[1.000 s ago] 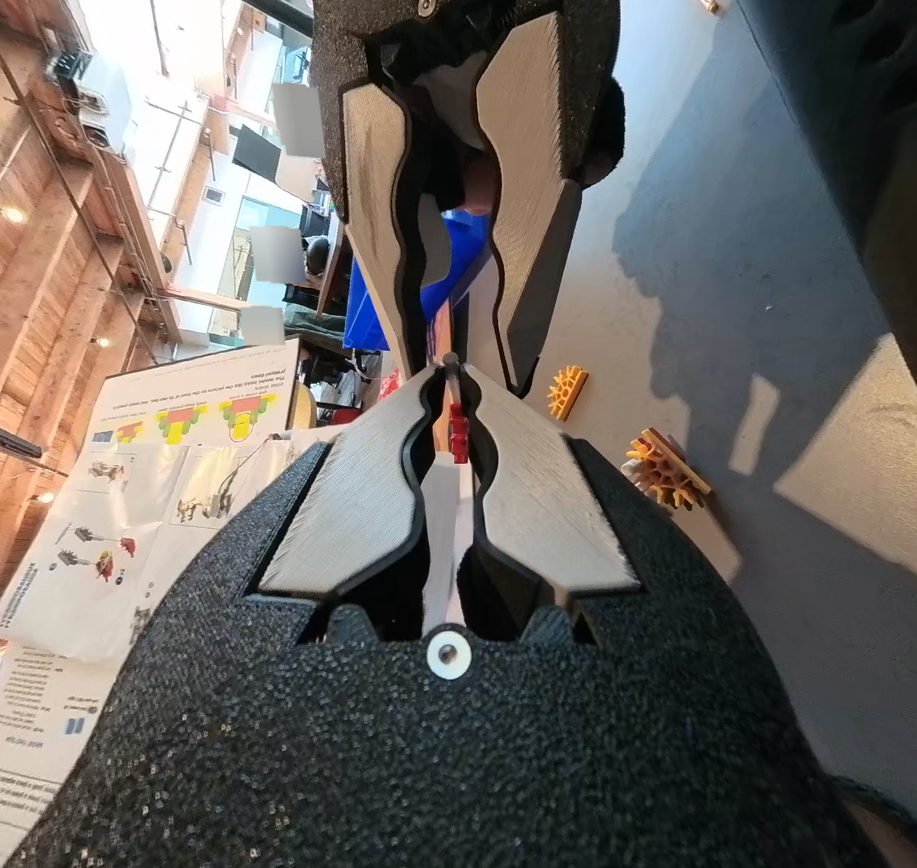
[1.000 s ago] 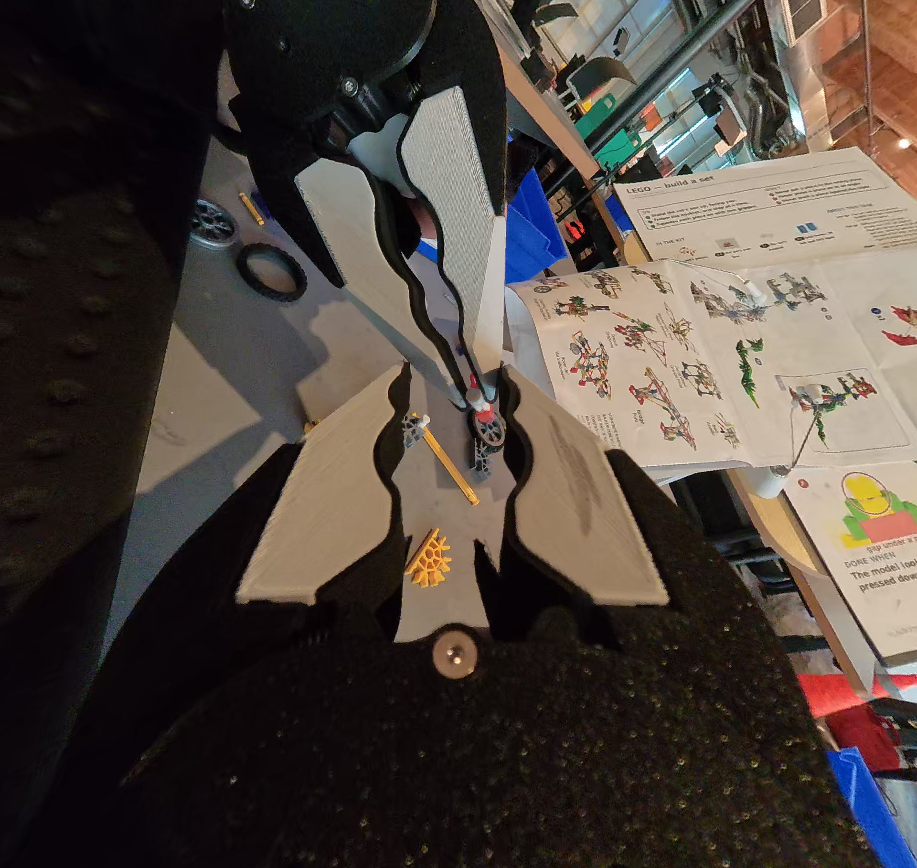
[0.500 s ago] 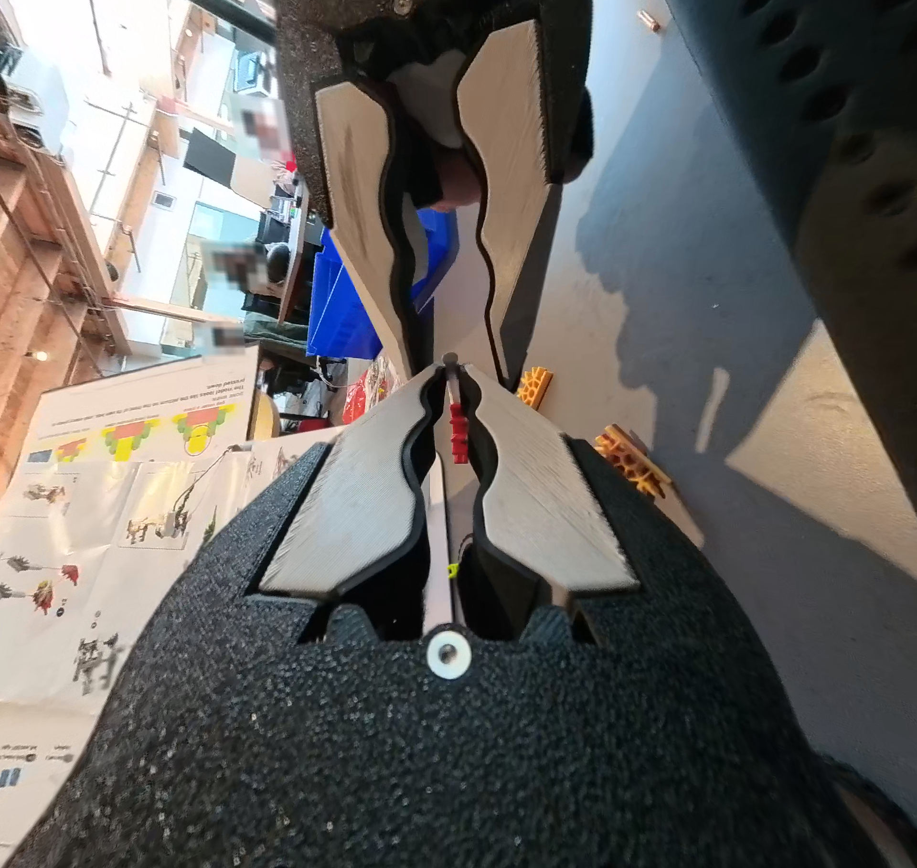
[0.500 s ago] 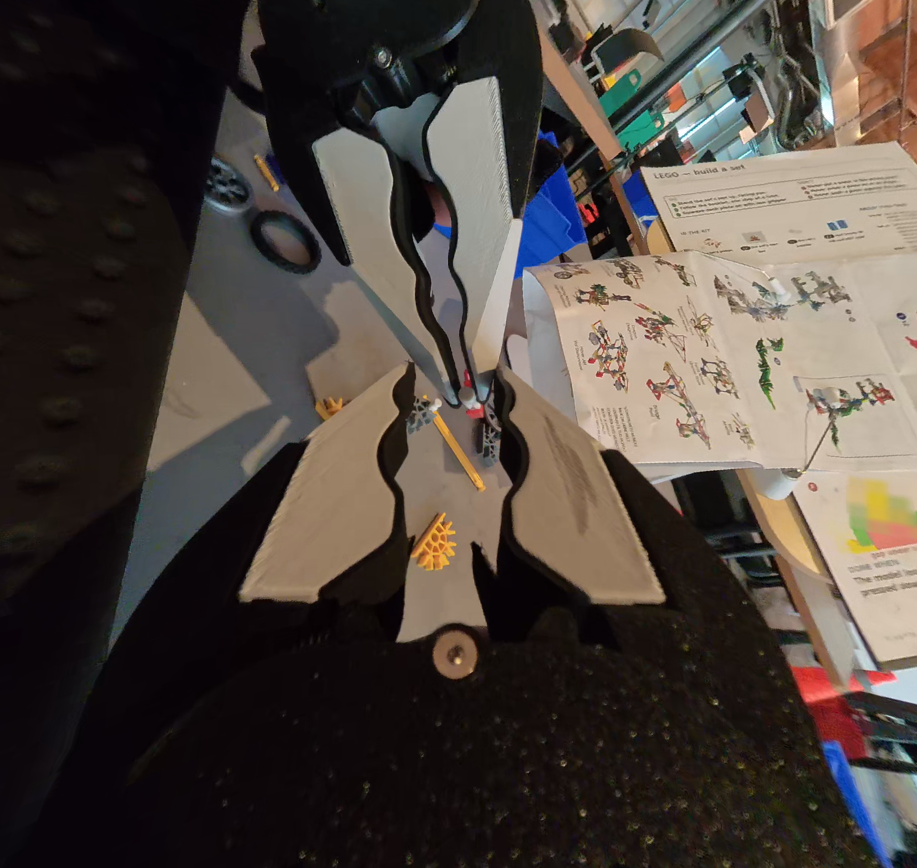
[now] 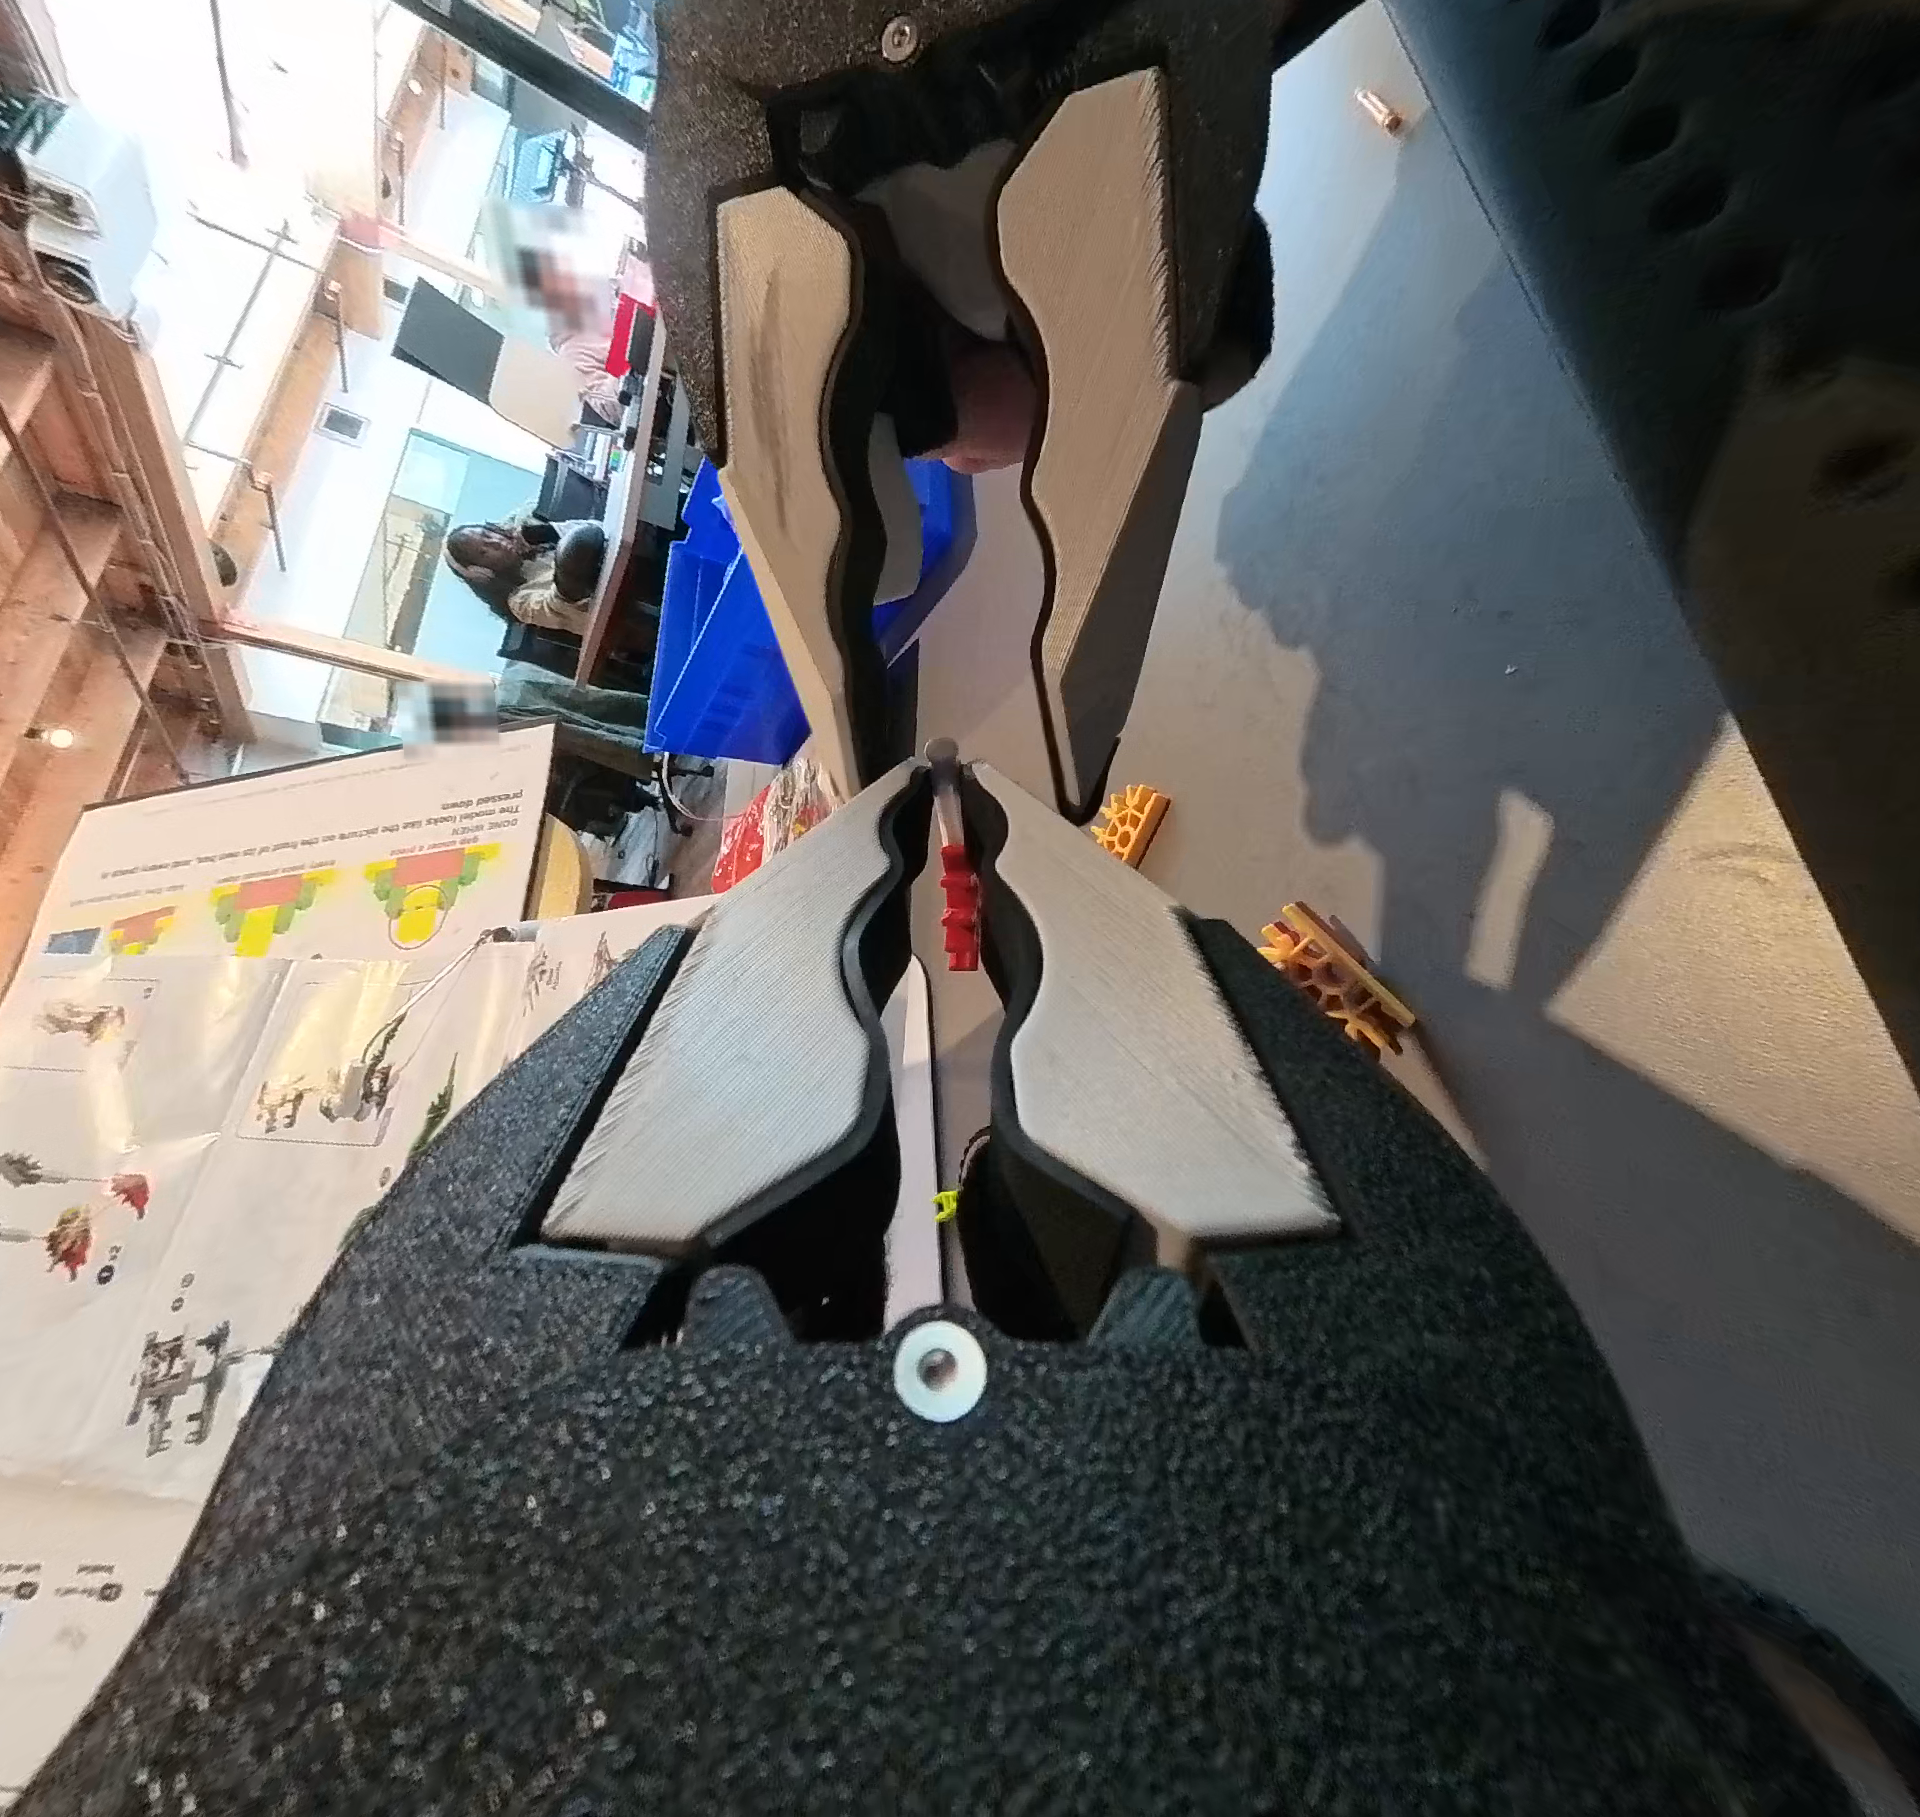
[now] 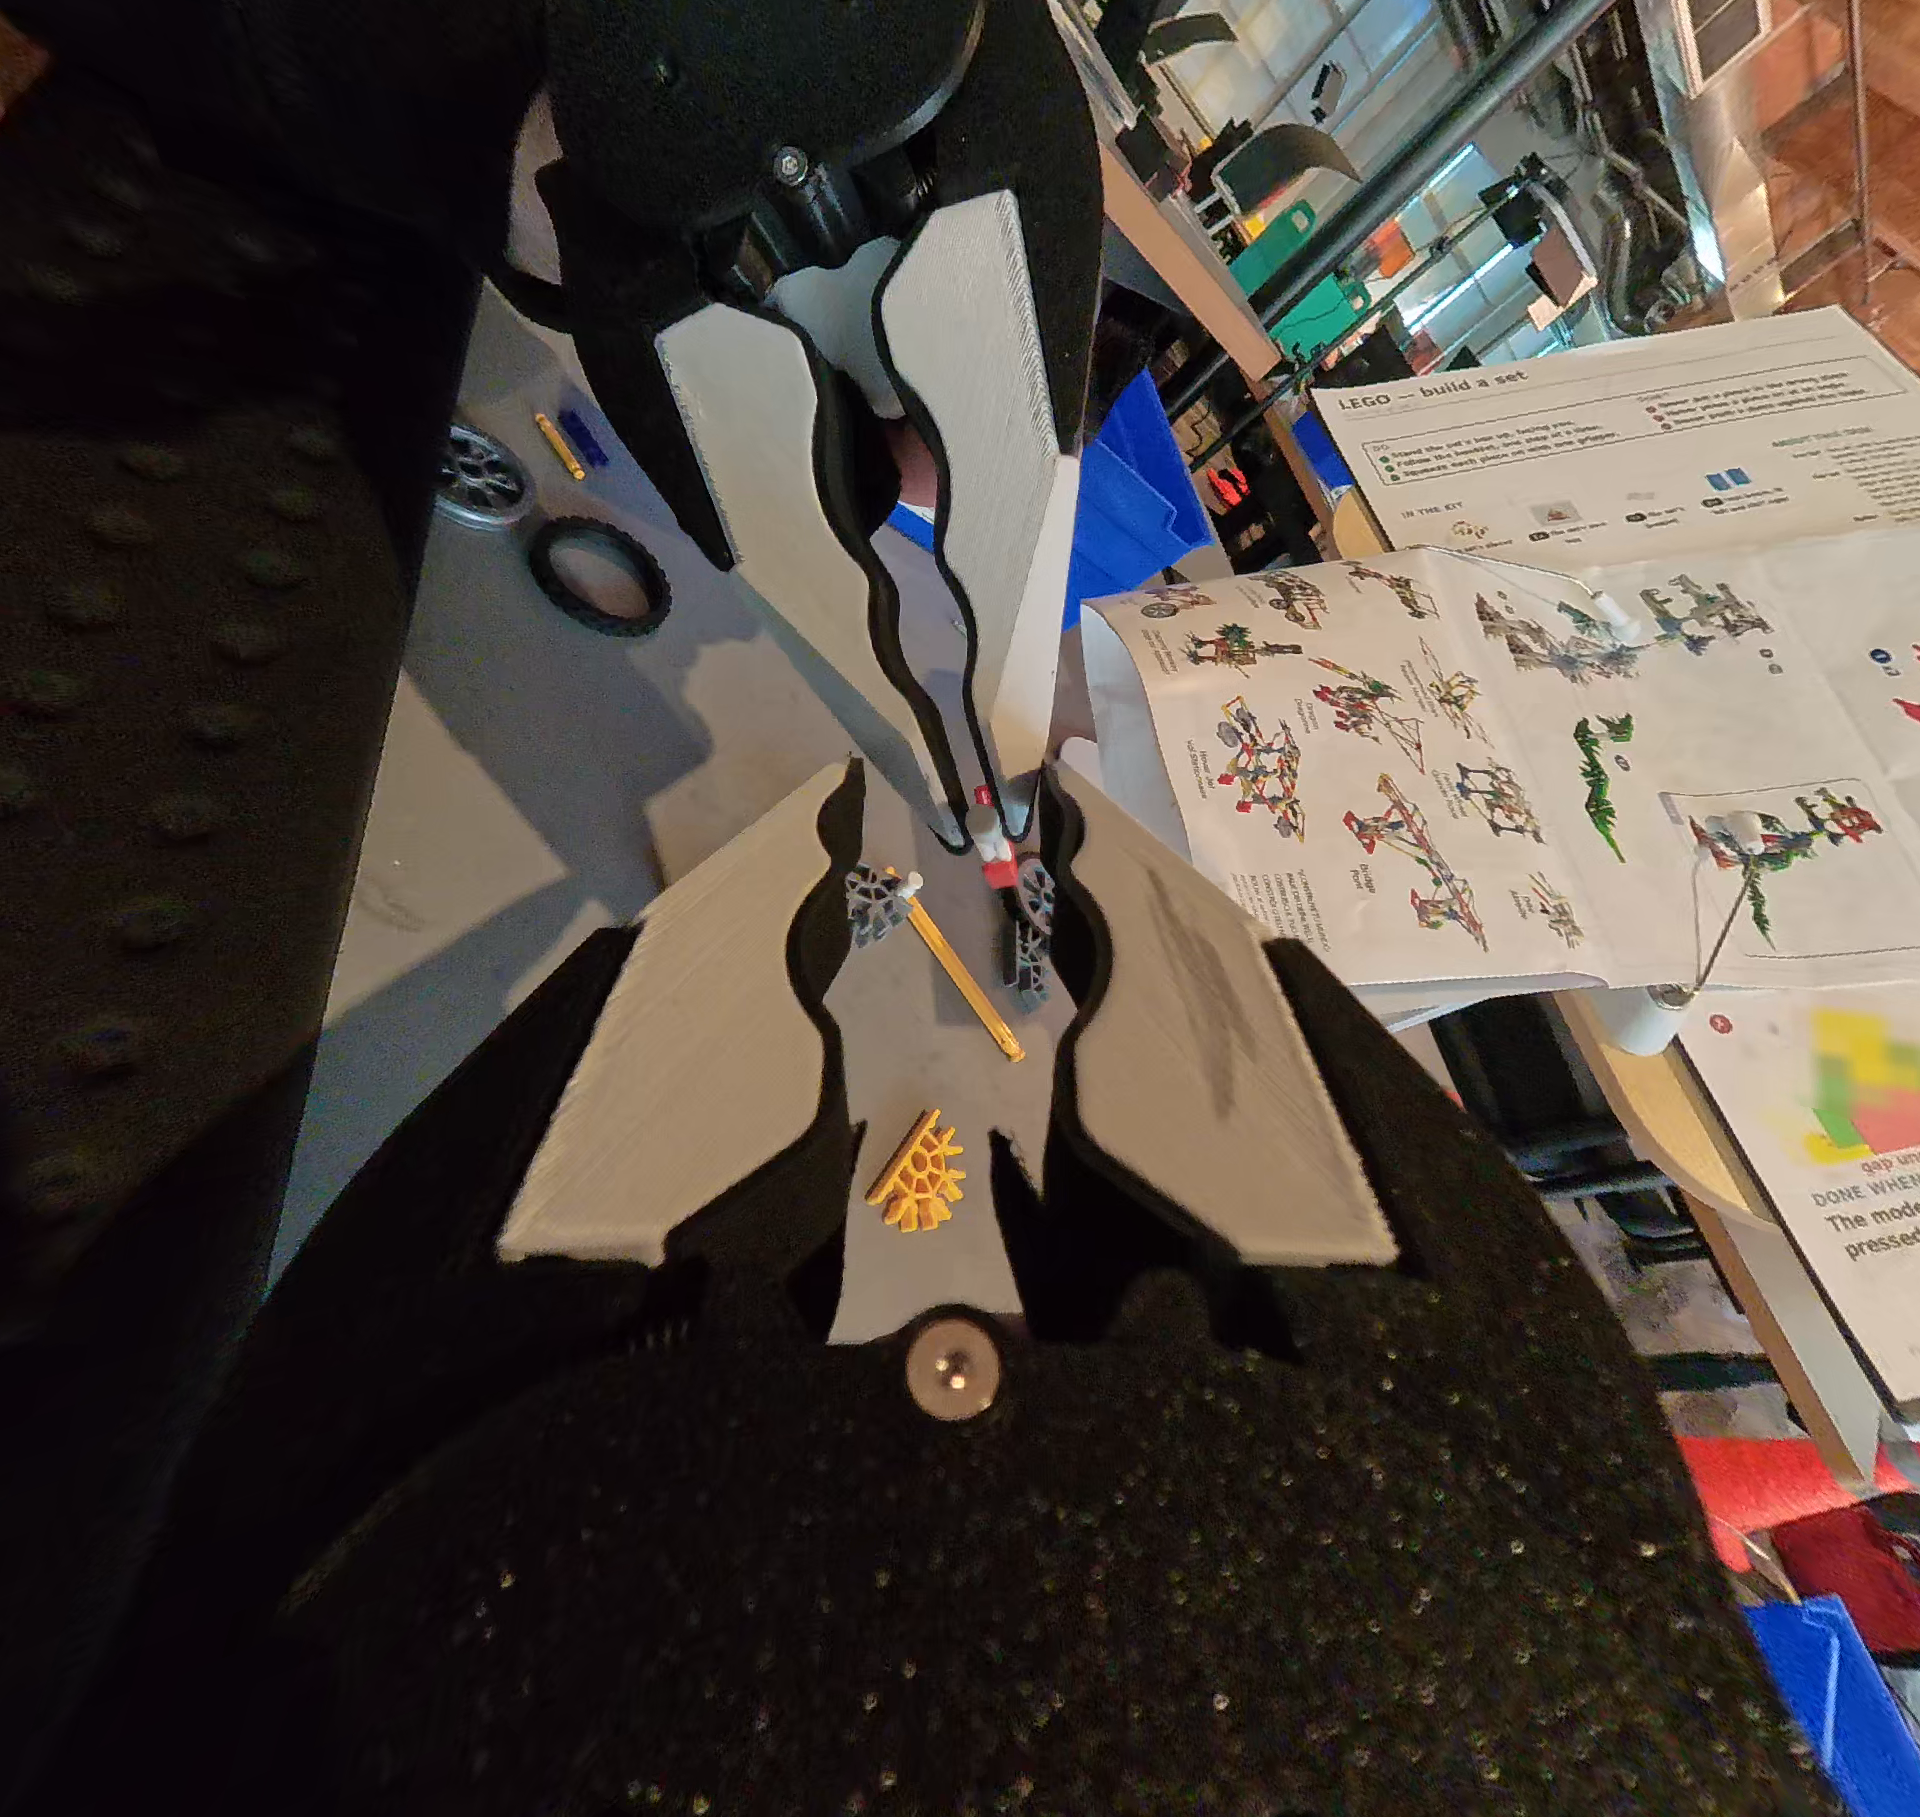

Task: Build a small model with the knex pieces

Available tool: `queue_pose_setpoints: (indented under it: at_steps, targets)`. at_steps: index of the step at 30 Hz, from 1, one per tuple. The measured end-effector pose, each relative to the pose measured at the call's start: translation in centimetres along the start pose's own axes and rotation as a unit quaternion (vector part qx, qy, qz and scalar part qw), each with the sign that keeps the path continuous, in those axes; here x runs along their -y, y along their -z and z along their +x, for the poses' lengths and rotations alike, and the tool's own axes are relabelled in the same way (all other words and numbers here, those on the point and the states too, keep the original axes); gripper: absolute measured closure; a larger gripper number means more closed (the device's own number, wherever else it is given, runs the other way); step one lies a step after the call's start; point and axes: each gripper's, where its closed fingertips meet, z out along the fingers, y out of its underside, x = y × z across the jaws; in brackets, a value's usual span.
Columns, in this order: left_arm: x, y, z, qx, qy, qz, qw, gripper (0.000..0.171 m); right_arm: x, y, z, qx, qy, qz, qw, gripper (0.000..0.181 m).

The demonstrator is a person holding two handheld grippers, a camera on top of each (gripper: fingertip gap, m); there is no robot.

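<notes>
The left gripper (image 5: pixel 943 780) is clamped on a red-and-white rod piece (image 5: pixel 958 900) whose long axis runs along its fingers, tip-to-tip with the gaping right gripper (image 6: pixel 951 811), above a grey table (image 6: pixel 520 728) strewn with yellow connectors (image 6: pixel 920 1173), workshop behind

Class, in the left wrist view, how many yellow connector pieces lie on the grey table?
2: one yellow connector by the right gripper fingertip, another nearer, beside the left gripper. Others may be hidden.
</notes>
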Motion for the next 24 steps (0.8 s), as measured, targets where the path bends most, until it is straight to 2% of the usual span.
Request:
queue_pose_setpoints:
  at_steps: [13, 17, 24]
  targets:
    - [0.1, -0.5, 2.1, -0.051, -0.002, -0.002, 0.999, 0.170, -0.9, 0.1, -1.7, 0.036, 0.048, -0.042, 0.997, 0.156]
    - [0.1, -0.6, 0.4, -0.017, 0.015, 0.004, 1.000, 0.169, -0.6, 0.2, -0.3, 0.014, 0.007, -0.009, 1.000, 0.145]
    - [0.3, -0.7, 0.0, -0.012, 0.028, 0.015, 0.999, 0.169, -0.5, 0.2, 0.1, 0.002, 0.008, -0.008, 1.000, 0.149]
